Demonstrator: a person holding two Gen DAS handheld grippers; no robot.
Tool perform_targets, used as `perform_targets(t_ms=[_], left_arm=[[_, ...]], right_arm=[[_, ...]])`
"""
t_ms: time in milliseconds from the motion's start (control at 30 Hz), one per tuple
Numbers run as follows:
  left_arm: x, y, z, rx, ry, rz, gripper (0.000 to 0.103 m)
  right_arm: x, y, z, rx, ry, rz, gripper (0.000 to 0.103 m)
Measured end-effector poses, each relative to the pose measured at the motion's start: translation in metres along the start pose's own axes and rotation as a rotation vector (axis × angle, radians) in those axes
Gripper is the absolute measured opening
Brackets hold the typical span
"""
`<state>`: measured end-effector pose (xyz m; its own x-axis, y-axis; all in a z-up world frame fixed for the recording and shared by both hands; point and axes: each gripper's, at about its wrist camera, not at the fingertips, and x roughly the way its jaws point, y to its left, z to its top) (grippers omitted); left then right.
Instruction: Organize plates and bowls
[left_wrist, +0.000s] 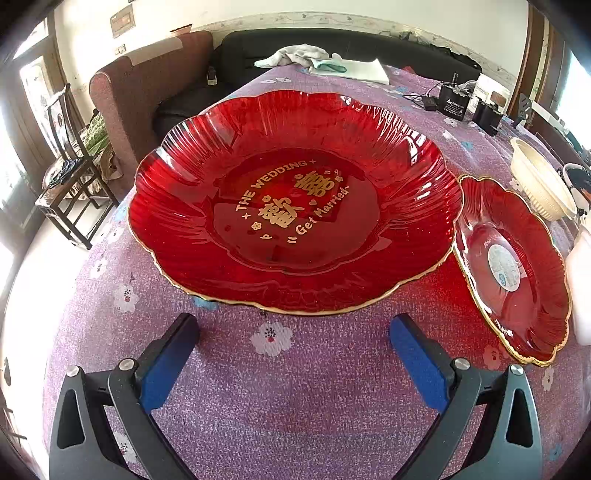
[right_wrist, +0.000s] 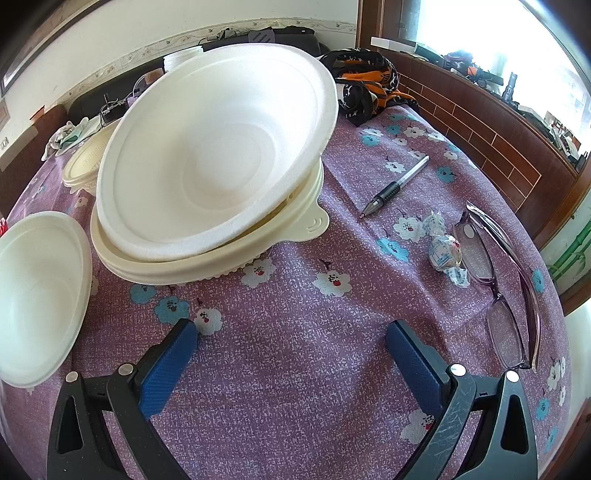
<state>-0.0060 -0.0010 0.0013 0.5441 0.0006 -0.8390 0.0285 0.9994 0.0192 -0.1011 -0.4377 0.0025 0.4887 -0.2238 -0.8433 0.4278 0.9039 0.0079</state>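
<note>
Red glass dominates the left wrist view: a large scalloped red glass plate with gold rim and gold wedding lettering (left_wrist: 291, 206) lies flat on the purple floral tablecloth (left_wrist: 295, 387), and a smaller red glass plate of the same scalloped, gold-rimmed pattern (left_wrist: 513, 266), with a white label stuck at its centre, sits just beside it to the right. Their rims look touching or very nearly so; which, I cannot tell. Judged: two matching plates laid side by side, not yet nested, small one the likely candidate to go onto the large.

Left gripper (left_wrist: 293, 332): jaws spread wide, nothing between the blue pads, hovering short of the near rim of the large plate. The spread suits a rim pinch on either plate.

Right wrist view: a white foam bowl (right_wrist: 218, 155) rests tilted inside a cream plastic bowl with a pull tab (right_wrist: 221, 266). It is not seated flush; it looks dropped in rather than pressed home. A second white foam bowl (right_wrist: 37, 295) stands apart at the left, and another cream bowl (right_wrist: 83, 162) sits behind. Judged: bowls are being gathered by kind, stack incomplete.

Right gripper (right_wrist: 291, 332): released, empty, over bare cloth just before the stack.

Clutter to avoid on the right: a silver pen with black grip (right_wrist: 397, 186), purple-framed spectacles (right_wrist: 495, 291), wrapped sweets (right_wrist: 443, 251).
</note>
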Motion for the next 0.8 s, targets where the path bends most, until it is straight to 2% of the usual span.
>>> perform_targets(t_ms=[800], left_arm=[[0.0001, -0.0001, -0.0004, 0.000, -0.001, 0.000, 0.103]], right_arm=[[0.0019, -0.0012, 0.0038, 0.029, 0.000, -0.019, 0.102]])
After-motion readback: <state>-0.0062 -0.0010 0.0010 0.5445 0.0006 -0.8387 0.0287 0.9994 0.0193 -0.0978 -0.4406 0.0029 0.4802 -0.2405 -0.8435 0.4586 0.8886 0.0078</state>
